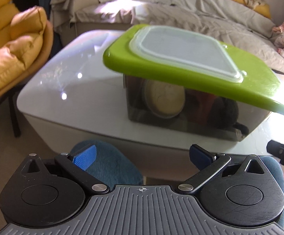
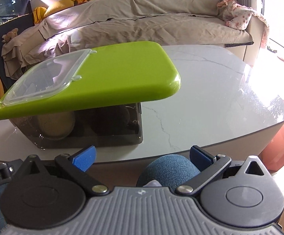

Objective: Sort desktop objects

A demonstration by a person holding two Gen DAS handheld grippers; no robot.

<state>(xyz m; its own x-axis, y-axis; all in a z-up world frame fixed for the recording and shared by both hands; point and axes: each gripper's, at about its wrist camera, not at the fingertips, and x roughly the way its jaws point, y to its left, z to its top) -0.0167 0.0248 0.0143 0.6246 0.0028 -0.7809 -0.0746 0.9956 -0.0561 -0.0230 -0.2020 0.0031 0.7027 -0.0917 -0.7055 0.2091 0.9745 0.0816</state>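
Nearest, the left tongs [image 1: 142, 157] and the right tongs [image 2: 142, 157] both gape wide with nothing between their blue pads, held low over the person's denim knees [image 2: 169, 168]. Beyond them, on the white tabletop [image 2: 210, 101], stands a smoky clear box [image 2: 106, 137] with dim things inside; its green lid [image 2: 122, 74] lies tilted and askew on top. Farther back is a covered sofa [image 2: 142, 21].

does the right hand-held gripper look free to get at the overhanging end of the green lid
Probably yes. The right hand-held gripper is open and empty, and the green lid juts out past the dark box over bare table with nothing between.
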